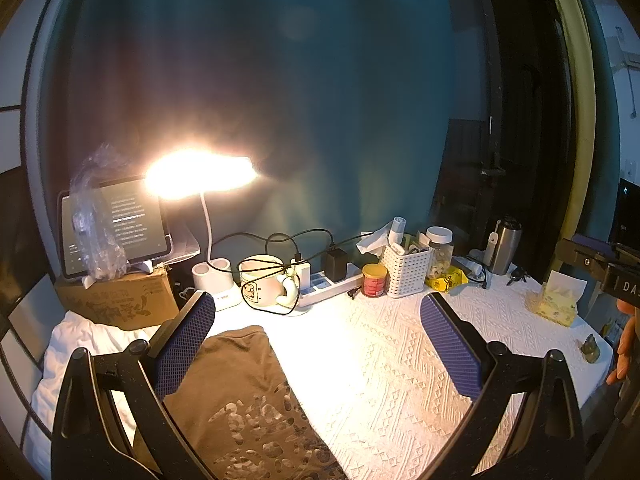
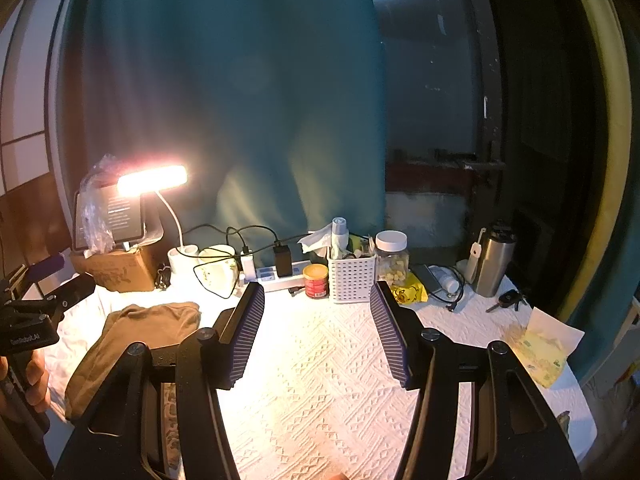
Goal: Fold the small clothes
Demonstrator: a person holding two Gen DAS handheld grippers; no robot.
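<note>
A brown garment (image 1: 240, 392) with a pale print lies folded over on the white textured tablecloth (image 1: 400, 360), at the left of the table. My left gripper (image 1: 317, 298) hovers over it, open wide with nothing between its fingers. The left finger (image 1: 188, 340) overlaps the garment's left part in this view. In the right wrist view the same garment (image 2: 136, 336) sits left of my right gripper (image 2: 317, 286), which is open over bare tablecloth (image 2: 320, 360). Each gripper appears at the edge of the other's view, held by a hand (image 2: 32, 376).
Along the back stand a lit desk lamp (image 1: 200, 174), a tablet (image 1: 116, 224) on a cardboard box (image 1: 120, 300), a mug (image 1: 262, 282), a power strip (image 1: 332, 284), a red tin (image 1: 374, 280), a white basket (image 1: 406, 272), a jar (image 1: 440, 252) and a steel flask (image 1: 504, 246). A tissue pack (image 1: 554, 300) lies at the right.
</note>
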